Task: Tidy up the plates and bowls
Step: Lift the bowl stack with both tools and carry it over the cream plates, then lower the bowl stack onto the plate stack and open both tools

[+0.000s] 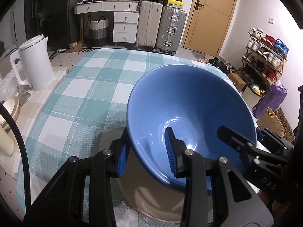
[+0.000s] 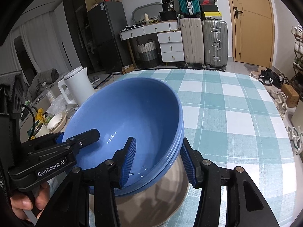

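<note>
A stack of blue bowls [image 1: 189,98] [image 2: 132,109] sits tilted over a beige plate [image 1: 151,204] [image 2: 151,208] on the checked tablecloth. My left gripper [image 1: 146,130] clamps the stack's left rim, one pad outside and one inside against the wall. In the right wrist view it shows at the left [image 2: 77,134]. My right gripper [image 2: 158,140] straddles the opposite rim. Its inner pad stands apart from the bowl wall and its outer pad is close beside the rims. It also shows at the right of the left wrist view [image 1: 240,132].
A white kettle [image 1: 36,64] [image 2: 77,87] and cream bowls [image 1: 9,109] [image 2: 56,121] stand on a side counter to the left. The teal checked table [image 1: 90,87] stretches ahead. Suitcases, drawers and a shoe rack [image 1: 265,60] lie beyond it. A hand [image 2: 22,206] grips the left tool's handle.
</note>
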{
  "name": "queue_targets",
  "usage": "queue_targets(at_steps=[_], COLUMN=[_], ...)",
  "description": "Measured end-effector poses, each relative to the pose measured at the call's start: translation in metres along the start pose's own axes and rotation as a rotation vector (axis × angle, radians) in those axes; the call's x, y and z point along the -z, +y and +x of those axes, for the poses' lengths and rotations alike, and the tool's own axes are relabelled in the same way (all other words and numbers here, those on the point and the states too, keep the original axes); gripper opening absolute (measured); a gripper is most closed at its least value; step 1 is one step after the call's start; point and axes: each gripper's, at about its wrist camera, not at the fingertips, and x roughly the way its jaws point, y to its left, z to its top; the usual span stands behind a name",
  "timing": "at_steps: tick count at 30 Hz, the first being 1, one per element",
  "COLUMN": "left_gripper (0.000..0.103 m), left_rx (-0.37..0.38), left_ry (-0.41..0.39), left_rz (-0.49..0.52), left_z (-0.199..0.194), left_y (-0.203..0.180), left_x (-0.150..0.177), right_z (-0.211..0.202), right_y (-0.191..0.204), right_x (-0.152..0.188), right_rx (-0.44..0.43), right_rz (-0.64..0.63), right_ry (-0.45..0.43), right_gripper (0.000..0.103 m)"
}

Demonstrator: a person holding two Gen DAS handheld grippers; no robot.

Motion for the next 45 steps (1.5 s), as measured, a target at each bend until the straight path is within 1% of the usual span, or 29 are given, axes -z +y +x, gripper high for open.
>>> queue_targets(at_steps=[3,4,5,6,8,9,10,11,13,15,16,18,19,20,22,26,32,36,41,45], left_gripper=[0.032,0.036,0.04,0.043,0.053,0.055,0.063,0.071,0.079,0.081,0.084,0.091,0.1,0.102,0.102,0.102,0.102,0.102,0.102,0.102], left_rx=[0.0,-0.003,-0.007,-0.008,-0.009,-0.005,-0.002,0.002,0.018,0.031,0.035,0.045,0.059,0.078,0.093,0.128,0.182,0.212,0.2,0.178], left_ry=[0.001,0.0,-0.001,-0.004,-0.019,-0.033,-0.046,-0.058,-0.086,-0.102,-0.11,-0.138,-0.154,-0.182,-0.218,-0.256,-0.286,-0.298,-0.324,-0.348], left_rz=[0.01,0.014,0.019,0.023,0.031,0.036,0.037,0.038,0.047,0.062,0.07,0.083,0.089,0.092,0.095,0.127,0.177,0.208,0.255,0.269], left_z=[0.001,-0.001,0.0,-0.002,-0.005,-0.008,-0.011,-0.014,-0.02,-0.026,-0.029,-0.036,-0.04,-0.045,-0.055,-0.073,-0.094,-0.106,-0.121,-0.129], left_y=[0.0,0.0,0.0,0.0,-0.001,-0.001,-0.001,-0.001,-0.001,0.0,-0.001,-0.001,-0.002,-0.001,-0.002,-0.013,-0.038,-0.05,-0.053,-0.044], left_x=[0.0,0.001,0.001,0.001,0.001,0.001,0.001,0.001,0.001,0.001,0.001,0.002,0.003,0.004,0.006,0.014,0.031,0.043,0.06,0.075], right_z=[-0.001,-0.002,-0.002,-0.004,-0.006,-0.008,-0.01,-0.013,-0.018,-0.025,-0.029,-0.036,-0.04,-0.045,-0.054,-0.075,-0.114,-0.136,-0.156,-0.163], right_y=[0.003,0.003,0.003,0.003,0.002,0.002,0.001,0.0,-0.002,-0.003,-0.004,-0.006,-0.007,-0.008,-0.009,-0.015,-0.028,-0.036,-0.042,-0.037], right_x=[0.001,0.002,0.002,0.002,0.002,0.002,0.001,0.002,0.002,0.002,0.003,0.005,0.005,0.007,0.009,0.014,0.025,0.038,0.058,0.07], right_rx=[-0.005,-0.006,-0.006,-0.005,0.004,0.005,0.002,-0.003,-0.001,0.016,0.019,0.016,0.015,0.017,0.027,0.037,0.1,0.125,0.124,0.099], right_rz=[-0.007,-0.01,-0.01,-0.011,-0.016,-0.016,-0.014,-0.011,-0.015,-0.025,-0.028,-0.033,-0.038,-0.045,-0.054,-0.067,-0.07,-0.075,-0.095,-0.121], right_ry=[-0.002,-0.001,-0.003,-0.006,-0.012,-0.014,-0.018,-0.024,-0.038,-0.058,-0.069,-0.085,-0.095,-0.11,-0.133,-0.166,-0.205,-0.219,-0.237,-0.265], right_gripper=[0.055,0.056,0.06,0.066,0.07,0.076,0.081,0.088,0.091,0.097,0.098,0.1,0.101,0.102,0.102,0.102,0.102,0.102,0.102,0.102])
